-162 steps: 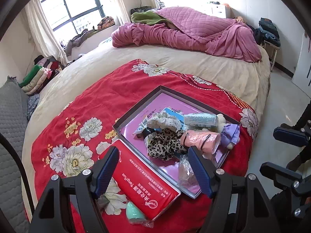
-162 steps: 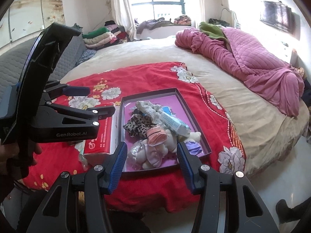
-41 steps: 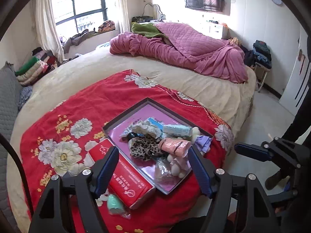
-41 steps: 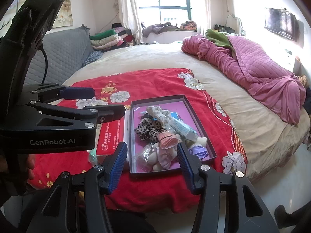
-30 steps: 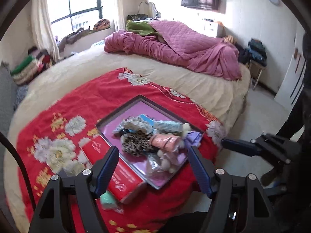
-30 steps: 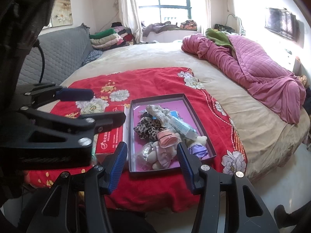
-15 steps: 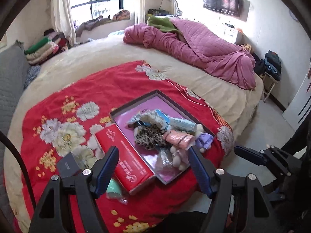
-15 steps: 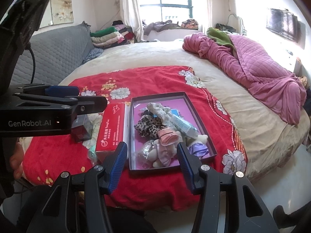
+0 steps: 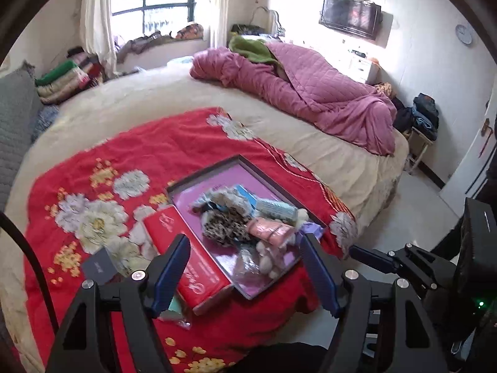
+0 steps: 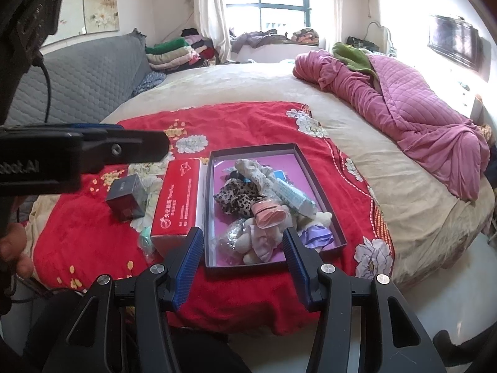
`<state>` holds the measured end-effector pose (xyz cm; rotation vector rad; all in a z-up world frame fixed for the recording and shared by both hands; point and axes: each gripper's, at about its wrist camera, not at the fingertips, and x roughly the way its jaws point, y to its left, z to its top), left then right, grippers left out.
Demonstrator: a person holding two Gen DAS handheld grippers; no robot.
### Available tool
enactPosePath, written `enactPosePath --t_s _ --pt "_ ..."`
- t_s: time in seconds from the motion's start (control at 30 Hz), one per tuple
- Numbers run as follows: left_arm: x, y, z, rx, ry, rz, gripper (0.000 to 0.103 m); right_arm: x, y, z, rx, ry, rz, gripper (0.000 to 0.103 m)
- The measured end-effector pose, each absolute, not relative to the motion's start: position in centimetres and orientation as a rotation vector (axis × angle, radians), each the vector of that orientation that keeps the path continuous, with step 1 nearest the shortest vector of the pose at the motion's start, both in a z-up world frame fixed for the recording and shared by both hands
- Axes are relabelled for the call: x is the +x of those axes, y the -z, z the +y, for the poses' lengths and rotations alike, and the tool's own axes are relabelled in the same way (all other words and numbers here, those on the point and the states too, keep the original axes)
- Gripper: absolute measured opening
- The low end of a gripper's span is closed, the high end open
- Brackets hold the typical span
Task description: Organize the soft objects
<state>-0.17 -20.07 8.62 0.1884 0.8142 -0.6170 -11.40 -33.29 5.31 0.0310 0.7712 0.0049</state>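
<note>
Left gripper [image 9: 245, 270] and right gripper [image 10: 243, 259], both with blue-padded jaws spread apart and holding nothing, hover short of the shallow dark-rimmed box with purple floor [image 10: 310, 168]. Inside the box lies a heap of soft objects [image 10: 264, 208]: leopard-print cloth, pink roll, pale plush. A red rectangular carton [image 10: 178, 199] touches the box's left wall; a small dark cube [image 10: 125, 197] stands beyond it. The scene fits either sorting ahead or items already gathered.
</note>
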Motion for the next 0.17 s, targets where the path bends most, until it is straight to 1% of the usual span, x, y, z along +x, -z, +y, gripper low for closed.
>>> enactPosePath --t_s 0.17 --pt "-0.99 -9.17 -20.1 0.208 0.589 0.782 0.074 -11.44 -5.14 -33.3 0.029 -0.009 0.777 0.055"
